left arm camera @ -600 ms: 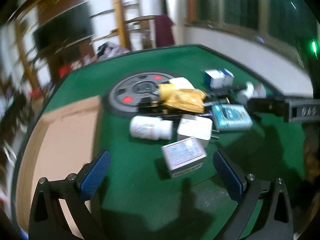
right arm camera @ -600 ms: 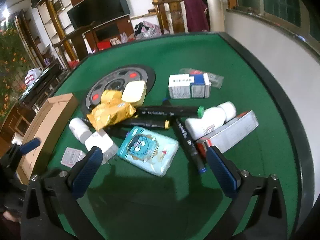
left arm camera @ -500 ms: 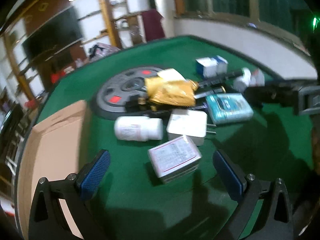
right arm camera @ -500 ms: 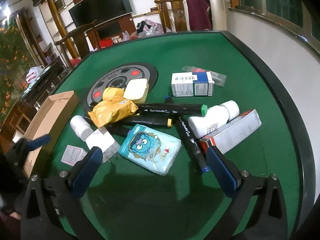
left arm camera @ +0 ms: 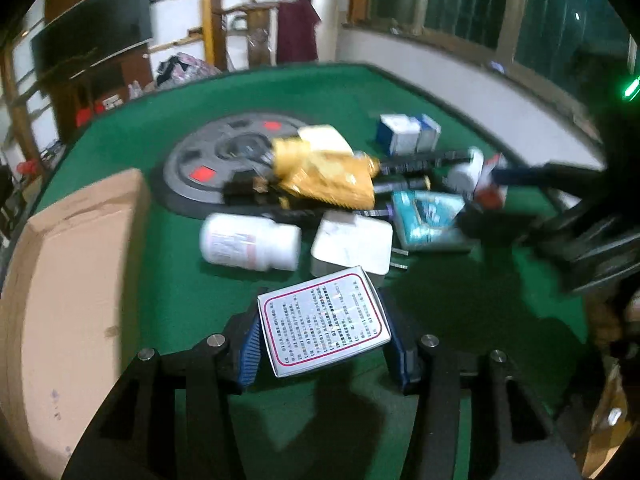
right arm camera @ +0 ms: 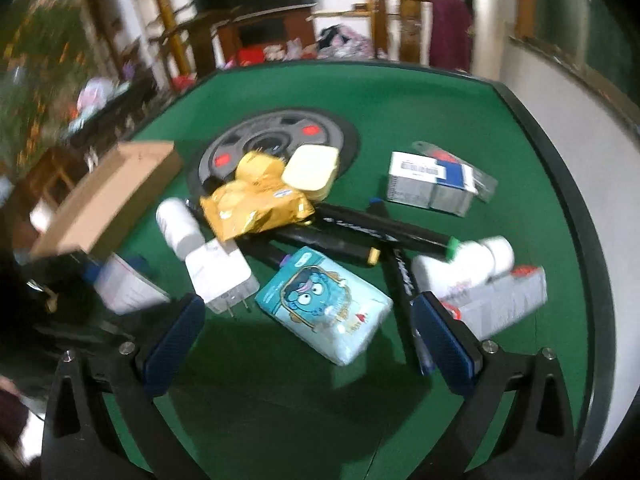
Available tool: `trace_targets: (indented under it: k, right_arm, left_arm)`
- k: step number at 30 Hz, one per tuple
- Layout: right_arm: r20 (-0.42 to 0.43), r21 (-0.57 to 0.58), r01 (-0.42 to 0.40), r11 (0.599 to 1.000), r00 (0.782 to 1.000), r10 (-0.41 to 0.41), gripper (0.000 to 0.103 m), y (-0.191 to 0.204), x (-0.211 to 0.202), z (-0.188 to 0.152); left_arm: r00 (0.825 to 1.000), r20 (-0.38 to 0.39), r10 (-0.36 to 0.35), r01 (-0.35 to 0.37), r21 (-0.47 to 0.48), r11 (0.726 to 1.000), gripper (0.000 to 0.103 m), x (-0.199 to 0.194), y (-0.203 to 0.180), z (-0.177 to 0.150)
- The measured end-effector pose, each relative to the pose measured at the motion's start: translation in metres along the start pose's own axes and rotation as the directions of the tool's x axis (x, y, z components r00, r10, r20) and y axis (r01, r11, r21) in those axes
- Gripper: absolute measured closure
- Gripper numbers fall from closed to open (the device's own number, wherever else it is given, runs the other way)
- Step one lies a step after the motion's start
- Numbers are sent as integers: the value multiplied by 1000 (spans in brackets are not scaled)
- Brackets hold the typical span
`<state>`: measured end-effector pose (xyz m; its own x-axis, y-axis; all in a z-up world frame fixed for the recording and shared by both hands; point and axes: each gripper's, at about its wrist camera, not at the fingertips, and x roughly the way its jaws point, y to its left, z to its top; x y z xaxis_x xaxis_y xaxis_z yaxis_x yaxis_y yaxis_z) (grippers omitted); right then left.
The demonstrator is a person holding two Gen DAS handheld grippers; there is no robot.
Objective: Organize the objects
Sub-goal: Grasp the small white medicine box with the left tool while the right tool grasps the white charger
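A small silver box with a red border (left arm camera: 324,320) sits between the blue pads of my left gripper (left arm camera: 322,322), which is shut on its sides just above the green table (left arm camera: 160,300). In the right wrist view the same box (right arm camera: 124,288) shows at the left edge. My right gripper (right arm camera: 308,306) stands open over a blue cartoon tissue pack (right arm camera: 324,304), with nothing between its pads. Behind lie a white charger (left arm camera: 352,240), a white pill bottle (left arm camera: 248,242), a gold pouch (left arm camera: 324,178) and black markers (right arm camera: 384,228).
A long cardboard box (left arm camera: 68,280) lies along the table's left side. A grey round disc (right arm camera: 276,140) sits in the middle with a cream case (right arm camera: 310,168) on it. At the right are a blue-white carton (right arm camera: 432,184), a white bottle (right arm camera: 464,268) and a grey-red carton (right arm camera: 504,300).
My left gripper has moved forward and its wide-open jaws have closed on the small silver box. The right gripper has come in closer over the tissue pack and stays open.
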<state>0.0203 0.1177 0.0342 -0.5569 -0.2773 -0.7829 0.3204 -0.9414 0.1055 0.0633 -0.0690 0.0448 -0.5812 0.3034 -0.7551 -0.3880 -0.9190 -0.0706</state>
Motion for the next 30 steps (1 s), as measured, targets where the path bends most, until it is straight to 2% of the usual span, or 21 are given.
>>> trace_targets:
  k: [4,7,9,13,15,16,17,19,20,26,30]
  right_arm:
    - [-19,-56,-51,997,999,50,0,21,5,6]
    - [-18,-99,-83,992,996,82,0,44,10,8]
    - [-27,-134,-73,988,997,70,0,58,18,10]
    - [-55,-226,-12,974,998,-1,14,80,42,16]
    - [-87,-254,17,967,995,-40,28,84,56,17]
    - [-112,-253,11,967,993,-41,41,83,62,17]
    - [-119,-255,23,967,991,-55,48,83,66,18]
    - [-136,-243,21,970,989,-56,52,81,70,17]
    - [-141,-230,15,973,989,-48,58,79,70,17]
    - [-145,-122,-33,992,989,15,60,67,52,10]
    - [-79,-58,-113,992,991,108,60,64,5,10]
  left_arm:
    - [998,64,17,-13,-53,998,57,-40,19,-2]
    - [996,85,26,-17,-104,994,57,-59,38,-7]
    - [995,93,30,-18,-128,992,57,-67,48,-12]
    - [994,100,45,-29,-158,987,57,-75,61,-21]
    - [994,99,46,-28,-173,984,57,-76,66,-25]
    - [994,102,47,-28,-181,983,57,-78,69,-27]
    - [993,105,46,-26,-187,982,57,-80,72,-30]
    - [993,112,44,-21,-199,980,57,-80,76,-32]
    - [992,115,44,-20,-205,979,57,-80,78,-32]
    - [987,155,46,-3,-267,964,57,-97,94,-31]
    - [980,199,22,38,-289,957,57,-121,105,-25]
